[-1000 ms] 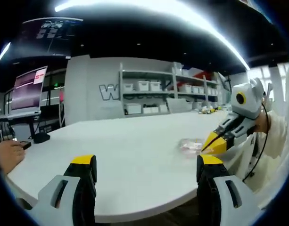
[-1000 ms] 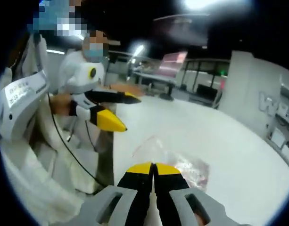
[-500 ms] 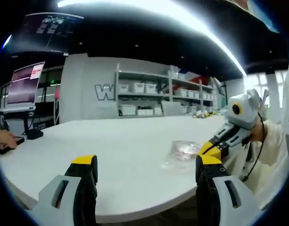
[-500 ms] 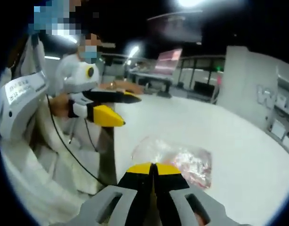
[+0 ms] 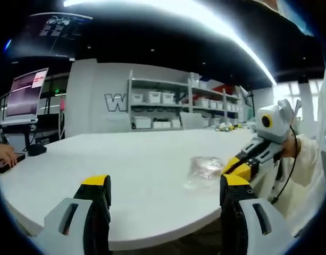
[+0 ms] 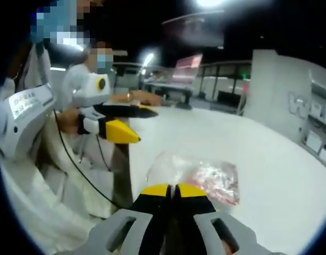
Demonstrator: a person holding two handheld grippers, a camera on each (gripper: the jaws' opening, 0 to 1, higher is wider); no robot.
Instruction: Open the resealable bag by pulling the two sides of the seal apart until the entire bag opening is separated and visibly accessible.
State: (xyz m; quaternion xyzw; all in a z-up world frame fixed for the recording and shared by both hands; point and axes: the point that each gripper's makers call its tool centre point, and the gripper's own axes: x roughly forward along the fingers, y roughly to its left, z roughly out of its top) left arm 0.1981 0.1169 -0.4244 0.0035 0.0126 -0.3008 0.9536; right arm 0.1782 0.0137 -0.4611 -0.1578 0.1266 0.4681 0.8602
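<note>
A clear resealable bag (image 5: 205,169) with pinkish contents lies on the white table (image 5: 125,170), near its front right edge. My left gripper (image 5: 164,185) is open, jaws wide apart, short of the bag and to its left. My right gripper (image 5: 233,167) comes in from the right with its tips at the bag's edge. In the right gripper view the bag (image 6: 205,178) spreads just beyond my right gripper (image 6: 171,189), whose jaws are pressed together on the bag's clear near edge. The left gripper (image 6: 137,123) hangs open over the table edge, left of the bag.
Shelves with white bins (image 5: 163,109) line the far wall. A monitor (image 5: 25,100) stands at the far left, and a hand (image 5: 2,154) rests on the table there. A seated person (image 6: 99,79) is behind the left gripper. The table edge (image 6: 125,175) runs close by.
Both cameras shifted a little. In the right gripper view the bag now sits closer to the shut tips, its near edge raised. The left gripper has stayed open.
</note>
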